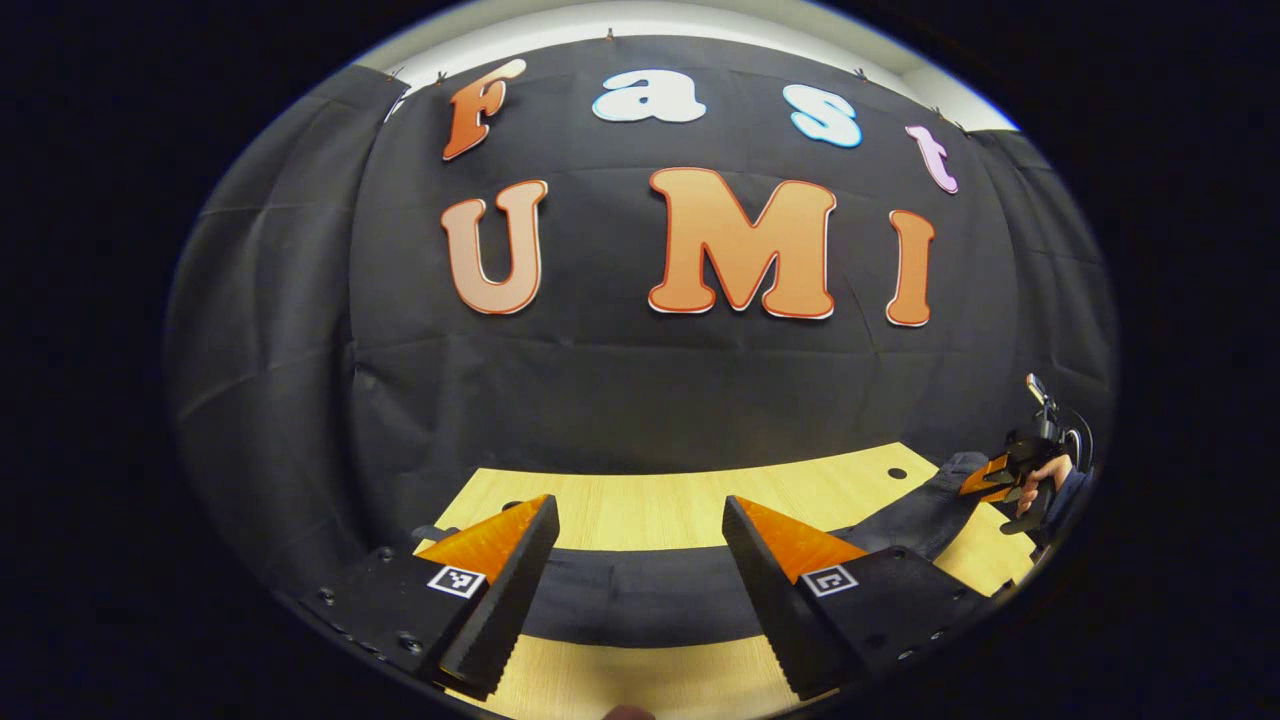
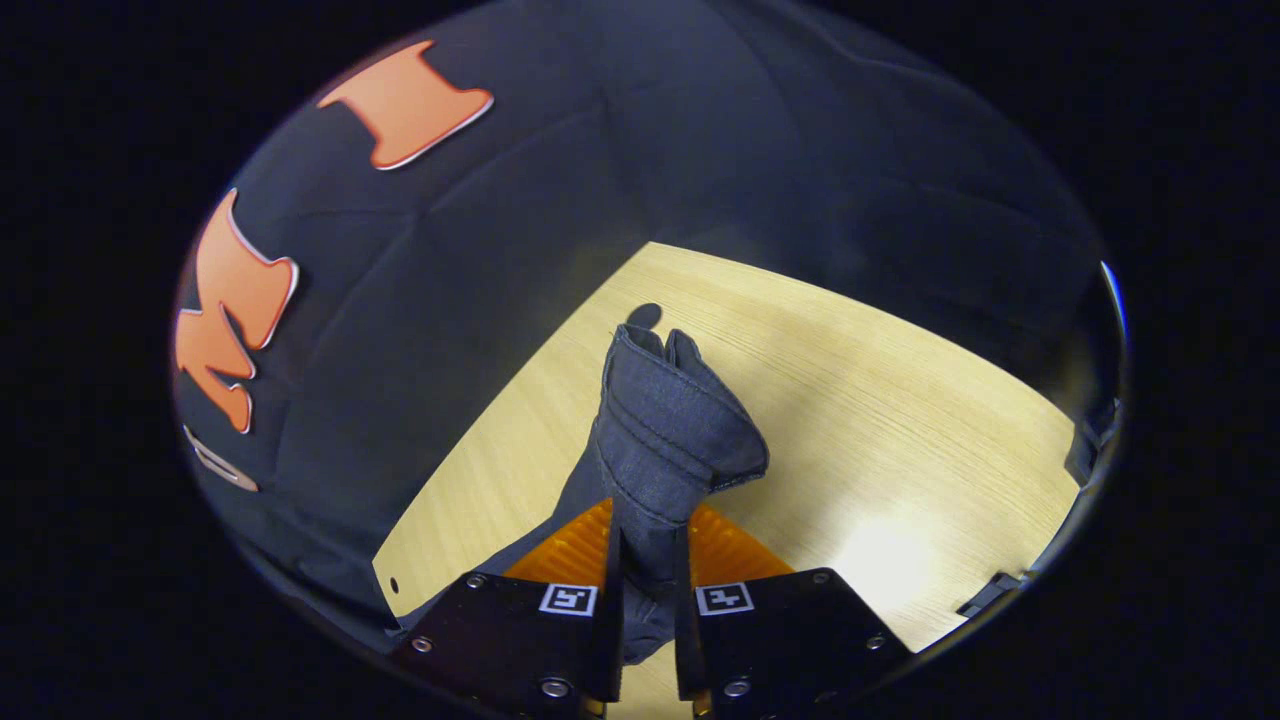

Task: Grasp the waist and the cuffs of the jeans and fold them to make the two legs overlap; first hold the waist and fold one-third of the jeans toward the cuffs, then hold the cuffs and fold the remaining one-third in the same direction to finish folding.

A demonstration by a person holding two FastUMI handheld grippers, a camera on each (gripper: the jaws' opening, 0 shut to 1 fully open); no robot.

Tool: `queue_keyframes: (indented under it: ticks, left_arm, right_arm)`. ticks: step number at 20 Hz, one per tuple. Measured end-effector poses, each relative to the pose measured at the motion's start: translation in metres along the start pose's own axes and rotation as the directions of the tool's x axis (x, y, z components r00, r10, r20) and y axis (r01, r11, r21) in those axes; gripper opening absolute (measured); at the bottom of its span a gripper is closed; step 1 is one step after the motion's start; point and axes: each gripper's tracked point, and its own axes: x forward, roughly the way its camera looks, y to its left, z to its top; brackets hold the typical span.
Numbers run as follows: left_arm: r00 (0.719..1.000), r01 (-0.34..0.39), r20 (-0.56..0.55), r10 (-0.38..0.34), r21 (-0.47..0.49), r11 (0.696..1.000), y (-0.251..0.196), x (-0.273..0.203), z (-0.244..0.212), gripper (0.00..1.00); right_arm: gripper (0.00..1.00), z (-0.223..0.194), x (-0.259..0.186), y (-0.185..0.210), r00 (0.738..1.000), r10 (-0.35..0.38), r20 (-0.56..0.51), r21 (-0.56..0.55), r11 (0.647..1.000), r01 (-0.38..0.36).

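Note:
Dark blue jeans lie stretched across the light wooden table, running from between my left fingers off to the right. My left gripper is open, hovering just above the jeans with one finger on each side of the band of cloth and not touching it. In the left gripper view, the right gripper holds the far end of the jeans at the right edge, with a hand behind it. In the right gripper view, my right gripper is shut on a bunched end of the jeans with a stitched hem, lifted off the table.
The black cloth wall rises directly behind the table's far edge. A round hole sits near the table's back right; the same kind of hole shows just beyond the held cloth. Bare wood lies right of the right gripper.

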Motion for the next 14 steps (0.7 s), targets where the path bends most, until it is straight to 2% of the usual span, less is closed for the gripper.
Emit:
queue_keyframes:
  ticks: [7, 14]
  left_arm:
    - [1.000, -0.016, -0.002, 0.016, -0.041, 0.999, 0.035, -0.003, -0.003, 0.99]
    - [0.999, -0.049, -0.004, 0.049, -0.073, 0.996, 0.070, -0.007, -0.007, 0.99]
  right_arm:
    - [0.22, -0.014, -0.036, 0.061, 0.996, 0.081, 0.041, -0.124, 0.989, -0.075]
    - [0.22, -0.049, -0.065, 0.139, 0.984, 0.175, 0.039, -0.317, 0.936, -0.154]
